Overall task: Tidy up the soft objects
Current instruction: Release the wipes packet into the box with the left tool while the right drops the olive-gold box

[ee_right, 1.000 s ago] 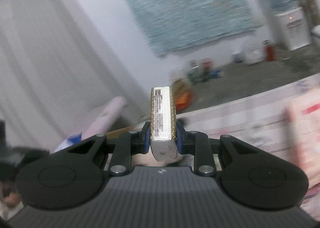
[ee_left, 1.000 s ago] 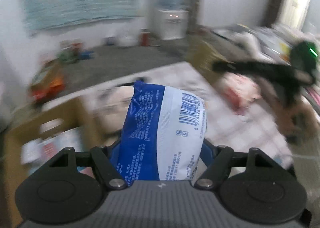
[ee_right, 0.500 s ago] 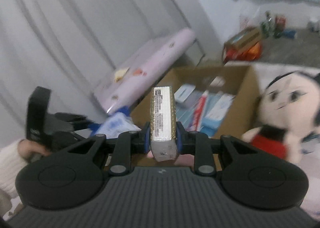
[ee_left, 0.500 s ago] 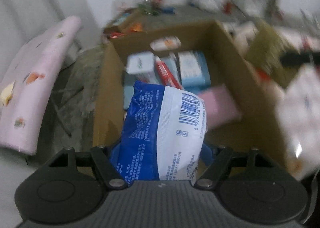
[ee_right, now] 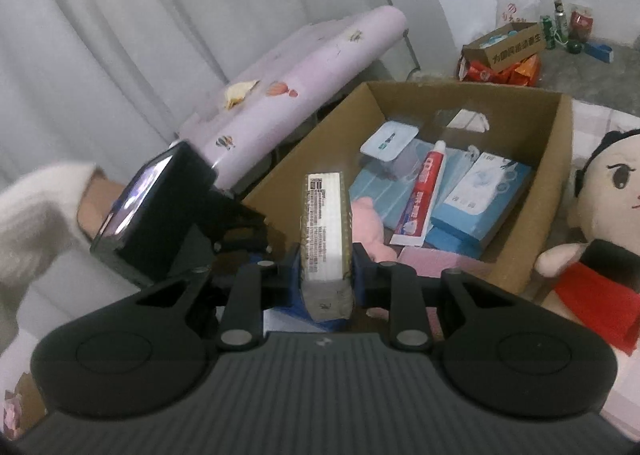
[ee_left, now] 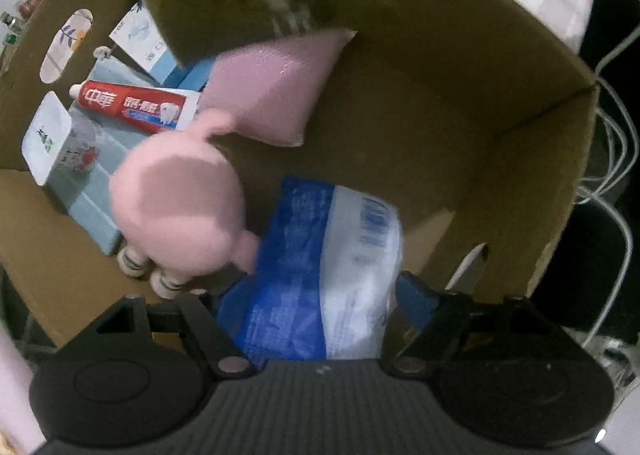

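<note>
My left gripper (ee_left: 316, 295) points straight down into a cardboard box (ee_left: 440, 115). Its jaws are opening, and a blue-and-white soft pack (ee_left: 320, 267) sits blurred between them, with a gap showing at the right pad. Beside the pack lies a pink plush toy (ee_left: 176, 207), and behind it a pink cushion pack (ee_left: 276, 87). My right gripper (ee_right: 326, 267) is shut on a narrow gold-and-white packet (ee_right: 326, 231), held upright in front of the box (ee_right: 552, 175).
The box also holds a red toothpaste tube (ee_left: 136, 105), blue tissue packs (ee_right: 480, 195) and a small tub (ee_right: 390, 143). A black-haired doll (ee_right: 612, 191) sits right of the box, a pink padded board (ee_right: 304, 67) left. A white-sleeved hand (ee_right: 44, 215) holds the left tool. White cables (ee_left: 616, 175) hang outside.
The left gripper swung from facing the room to pointing down into the box, and its jaws have spread off the blue-and-white pack. The right gripper turned toward the box, still gripping its packet.
</note>
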`<state>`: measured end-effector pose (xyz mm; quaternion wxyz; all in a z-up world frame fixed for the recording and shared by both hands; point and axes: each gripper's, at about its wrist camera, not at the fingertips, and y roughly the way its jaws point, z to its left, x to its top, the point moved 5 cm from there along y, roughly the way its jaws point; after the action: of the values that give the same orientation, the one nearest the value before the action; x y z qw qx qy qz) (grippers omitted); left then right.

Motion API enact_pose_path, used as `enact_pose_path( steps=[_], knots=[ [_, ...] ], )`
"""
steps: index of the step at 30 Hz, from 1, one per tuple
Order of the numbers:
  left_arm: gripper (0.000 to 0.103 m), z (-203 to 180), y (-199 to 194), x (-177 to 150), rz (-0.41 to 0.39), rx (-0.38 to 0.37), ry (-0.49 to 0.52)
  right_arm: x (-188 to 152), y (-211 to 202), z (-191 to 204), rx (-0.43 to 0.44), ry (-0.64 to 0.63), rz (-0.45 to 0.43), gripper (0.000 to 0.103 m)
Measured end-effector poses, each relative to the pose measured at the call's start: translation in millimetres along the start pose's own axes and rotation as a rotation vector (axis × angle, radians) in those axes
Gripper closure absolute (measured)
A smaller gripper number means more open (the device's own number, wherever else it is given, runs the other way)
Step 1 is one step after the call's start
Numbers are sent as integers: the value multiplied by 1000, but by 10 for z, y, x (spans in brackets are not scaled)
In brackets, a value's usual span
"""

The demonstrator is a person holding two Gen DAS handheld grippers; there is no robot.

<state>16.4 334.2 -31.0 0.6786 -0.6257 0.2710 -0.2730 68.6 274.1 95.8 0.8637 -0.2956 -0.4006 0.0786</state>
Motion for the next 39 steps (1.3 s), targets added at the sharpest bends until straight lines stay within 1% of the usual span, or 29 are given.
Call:
enact_pose_path(
  steps=[1,3,4,5,6,7,8,9,10,11,13,15,18,20,21,22,23,26,28,30,31,32,35,37,38,39],
  knots=[
    [13,-3,-18,1,10,38,43,1,40,-4,3,-3,8,79],
    [12,15,-38,-11,47,103,89,2,112,6,10,-7,21,79],
    [16,52,-19,3,80,128,103,-1,133,10,14,-6,27,79],
    [27,46,-27,-15,105,150,125,-4,153,23,18,-4,30,79],
    [31,27,-57,-25,105,148,134,-7,167,15,24,-3,32,79],
    [38,15,-91,-10,85,124,117,-12,164,24,27,-3,32,79],
    [45,11,-135,23,46,81,84,-20,146,29,27,-6,28,79],
    [49,5,-180,82,-6,31,53,-26,124,24,25,-10,25,79],
    [56,2,-208,152,-54,-4,36,-36,97,15,20,-14,23,79],
    [59,-32,-196,189,-82,-24,26,-51,61,-6,13,-16,22,79],
    [63,-27,-99,302,-112,-62,-1,-80,4,-62,-6,-12,27,79],
    [64,-34,45,424,-114,-83,-14,-115,-27,-121,-39,-13,40,79],
    [63,-140,118,488,-115,-77,41,-150,-35,-172,-66,-13,59,79],
    [64,-253,100,434,-69,-40,115,-164,-32,-185,-63,-9,69,79],
    [67,-291,100,391,-28,-11,159,-168,-26,-182,-60,-9,74,79],
    [74,-319,116,347,13,0,185,-173,-20,-178,-59,-10,78,79],
    [75,-321,136,292,55,14,201,-182,-14,-170,-56,-11,83,79],
    [75,-340,127,233,79,32,206,-213,27,-146,-38,-3,102,78],
    [74,-366,118,219,75,45,219,-244,75,-122,-34,-9,121,78],
    [67,-373,60,189,56,63,201,-282,151,-102,-40,-16,157,78],
    [58,-404,-8,211,40,71,182,-302,194,-91,-45,-25,179,78],
    [49,-399,-96,164,16,76,157,-320,237,-75,-53,-38,197,78],
    [48,-380,-415,-58,-63,94,84,-363,381,16,-99,-117,252,78],
    [48,-337,-642,-198,-111,122,32,-409,499,83,-130,-174,297,78],
    [48,-290,-710,-218,-133,138,5,-429,562,127,-152,-214,314,78],
    [48,-295,-778,-281,-152,152,-17,-442,626,187,-191,-272,329,78]
  ],
)
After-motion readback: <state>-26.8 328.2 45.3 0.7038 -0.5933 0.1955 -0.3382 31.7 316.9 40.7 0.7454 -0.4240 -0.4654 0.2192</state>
